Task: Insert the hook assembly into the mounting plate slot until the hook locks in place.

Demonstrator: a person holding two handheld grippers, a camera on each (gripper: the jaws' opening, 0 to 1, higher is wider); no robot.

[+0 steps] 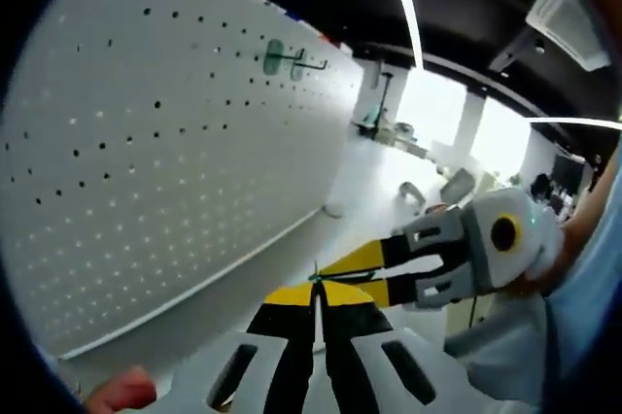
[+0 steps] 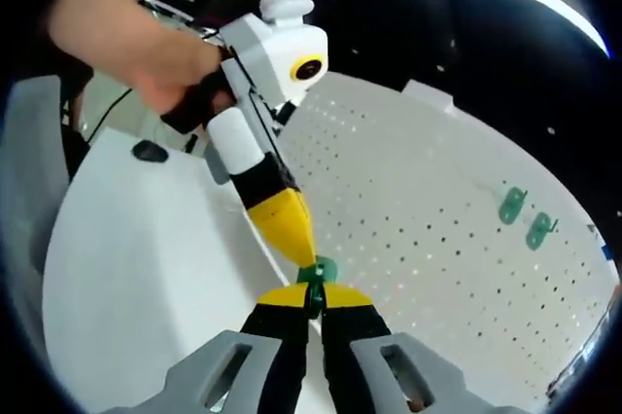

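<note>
Green hook assembly (image 2: 317, 272) pinched between left gripper (image 2: 309, 268) and right gripper (image 2: 313, 299), both jaws narrow on it, near the white pegboard (image 2: 457, 239). Two hooks (image 2: 525, 218) already hang far right; insertion not yet done.

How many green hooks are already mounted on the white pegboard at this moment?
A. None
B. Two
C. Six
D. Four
B: two green hooks sit side by side on the pegboard, apart from the small green hook piece pinched between the meeting tips of the left gripper and right gripper.
</note>
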